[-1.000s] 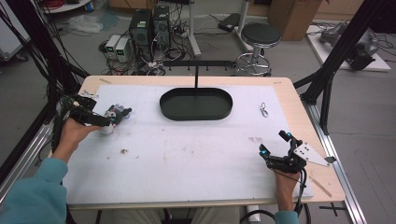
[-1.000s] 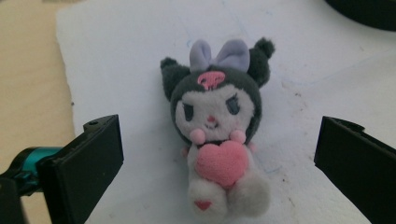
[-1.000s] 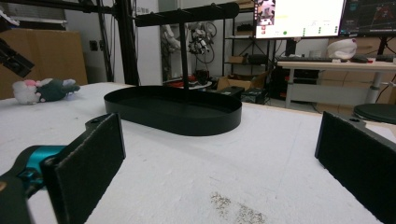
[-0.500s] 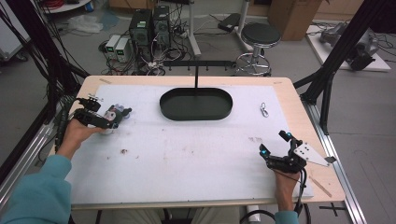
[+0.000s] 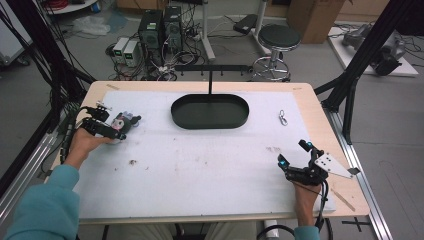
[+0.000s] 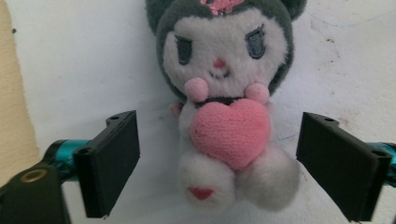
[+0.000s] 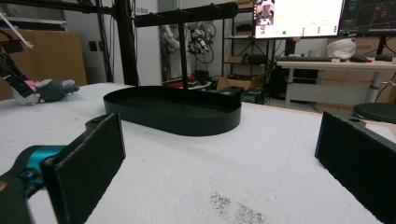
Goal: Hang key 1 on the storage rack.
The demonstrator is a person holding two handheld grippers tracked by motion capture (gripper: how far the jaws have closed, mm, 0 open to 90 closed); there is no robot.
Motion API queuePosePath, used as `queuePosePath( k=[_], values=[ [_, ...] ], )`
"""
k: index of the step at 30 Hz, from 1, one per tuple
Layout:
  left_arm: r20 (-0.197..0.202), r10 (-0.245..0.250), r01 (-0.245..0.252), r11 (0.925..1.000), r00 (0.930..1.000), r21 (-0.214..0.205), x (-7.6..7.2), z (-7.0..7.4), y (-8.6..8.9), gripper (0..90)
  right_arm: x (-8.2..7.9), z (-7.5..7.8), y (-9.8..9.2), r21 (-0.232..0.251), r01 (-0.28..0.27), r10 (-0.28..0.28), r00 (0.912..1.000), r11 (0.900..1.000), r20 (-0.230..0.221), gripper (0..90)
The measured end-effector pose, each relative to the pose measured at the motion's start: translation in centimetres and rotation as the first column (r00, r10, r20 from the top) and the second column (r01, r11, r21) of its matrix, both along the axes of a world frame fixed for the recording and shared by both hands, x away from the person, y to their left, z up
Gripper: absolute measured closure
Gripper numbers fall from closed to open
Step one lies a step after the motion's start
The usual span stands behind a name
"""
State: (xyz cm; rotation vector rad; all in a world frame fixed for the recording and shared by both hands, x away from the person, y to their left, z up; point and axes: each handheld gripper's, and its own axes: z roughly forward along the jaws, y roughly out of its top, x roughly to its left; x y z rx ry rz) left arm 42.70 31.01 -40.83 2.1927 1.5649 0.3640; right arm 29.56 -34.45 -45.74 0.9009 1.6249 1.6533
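Observation:
A small plush toy with a grey hood, white face and pink heart lies on the white mat at the table's left. My left gripper is open, one jaw on each side of the toy's body and a gap on both sides. From above, the left gripper sits just left of the toy. My right gripper rests open near the front right of the mat. Nothing is between the jaws of the right gripper. It faces the black oval tray.
The black oval tray stands at the back middle, with a black T-shaped hook stand rising behind it. A small metal clip lies to the right of the tray. Bare wooden table edge runs along the right.
My left gripper has edged slightly toward the plush toy. The right gripper has stayed in place.

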Motion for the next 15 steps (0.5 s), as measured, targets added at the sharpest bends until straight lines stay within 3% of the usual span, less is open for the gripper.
queuePosePath(
  k=[8, 11, 15],
  values=[
    [-0.028, -0.022, 0.022, 0.9997, 0.9994, -0.014, 0.08, -0.27, -0.25, 34.1, -0.01, 0.00, -0.02, 0.001, 0.001, -0.001, 1.0000, 1.0000, -0.001, 0.8],
    [-0.043, -0.006, 0.006, 1.0000, 0.9991, -0.006, 0.12, -0.38, -0.26, 43.7, -0.02, -0.01, -0.02, 0.003, 0.002, -0.002, 1.0000, 1.0000, -0.003, 0.8],
    [-0.052, 0.010, -0.011, 0.9998, 0.9986, -0.014, 0.13, -0.37, -0.14, 48.1, -0.02, 0.00, -0.02, 0.003, 0.002, -0.002, 1.0000, 1.0000, -0.004, 0.8]
  ],
)
